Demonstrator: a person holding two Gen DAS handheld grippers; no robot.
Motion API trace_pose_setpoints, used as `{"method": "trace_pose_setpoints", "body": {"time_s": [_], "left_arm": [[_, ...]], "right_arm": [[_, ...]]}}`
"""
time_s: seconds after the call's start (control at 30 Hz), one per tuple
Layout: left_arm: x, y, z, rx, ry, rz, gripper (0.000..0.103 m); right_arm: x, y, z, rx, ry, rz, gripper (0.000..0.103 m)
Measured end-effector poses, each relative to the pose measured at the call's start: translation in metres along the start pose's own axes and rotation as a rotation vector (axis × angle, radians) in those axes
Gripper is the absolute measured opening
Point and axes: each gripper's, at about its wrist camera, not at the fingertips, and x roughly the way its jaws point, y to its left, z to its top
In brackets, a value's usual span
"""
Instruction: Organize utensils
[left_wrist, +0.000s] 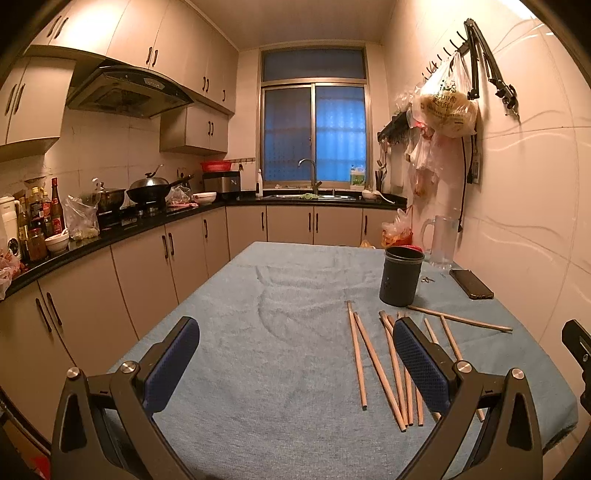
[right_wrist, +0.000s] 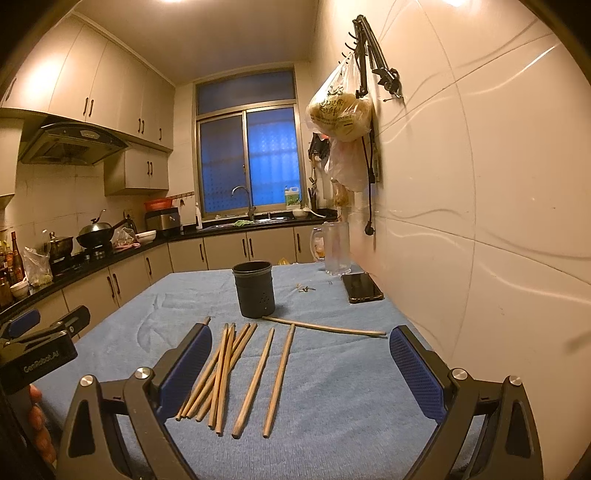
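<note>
On the far left of the blue cloth-covered table (left_wrist: 258, 295), the left gripper (left_wrist: 295, 354) hangs with its blue-padded fingers spread wide and nothing between them, only bare cloth below. Just right of it, wooden chopsticks (left_wrist: 380, 365) lie loose on the cloth, several overlapping in a fan, their near ends close to the table's front edge. From the right wrist view the same chopsticks (right_wrist: 236, 373) lie between the fingers of the right gripper (right_wrist: 299, 363), which is also wide open and grips nothing; two sticks lie apart from the bundle, roughly parallel. Beyond them stands a dark utensil holder (right_wrist: 254, 288), upright, with one chopstick (right_wrist: 321, 326) lying crosswise just at its base. Further right, near the wall, sit a clear glass mug (right_wrist: 334, 247) and a phone (right_wrist: 361, 288) flat on the cloth.
</note>
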Motion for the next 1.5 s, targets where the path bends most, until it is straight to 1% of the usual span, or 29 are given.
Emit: {"method": "trace_pose_setpoints", "body": {"time_s": [0.47, 0.67, 0.77, 0.87, 1.03, 1.13, 1.33, 1.43, 1.5], "left_arm": [[0.010, -0.009, 0.000, 0.022, 0.027, -0.016, 0.103], [0.024, -0.010, -0.002, 0.029, 0.067, -0.010, 0.103], [0.036, -0.012, -0.003, 0.042, 0.118, -0.003, 0.103], [0.050, -0.014, -0.007, 0.055, 0.186, -0.004, 0.103], [0.069, -0.017, -0.010, 0.086, 0.255, -0.008, 0.103], [0.080, -0.018, -0.009, 0.097, 0.295, -0.026, 0.103], [0.116, -0.013, 0.000, 0.093, 0.420, -0.076, 0.103], [0.139, -0.008, 0.010, 0.103, 0.473, -0.091, 0.103], [0.151, -0.001, 0.016, 0.088, 0.494, -0.101, 0.103]], "right_arm": [[0.011, -0.001, 0.001, -0.001, 0.024, -0.009, 0.098], [0.022, 0.000, -0.001, -0.012, 0.047, -0.011, 0.098], [0.029, 0.000, -0.001, -0.016, 0.068, -0.010, 0.098], [0.036, 0.001, 0.000, -0.030, 0.094, -0.009, 0.098], [0.054, 0.004, 0.005, -0.083, 0.160, 0.007, 0.098], [0.071, 0.006, 0.013, -0.125, 0.218, 0.045, 0.098], [0.114, 0.008, 0.040, -0.231, 0.322, 0.127, 0.098], [0.141, -0.001, 0.055, -0.211, 0.384, 0.175, 0.098], [0.164, -0.009, 0.061, -0.172, 0.449, 0.213, 0.098]]}}
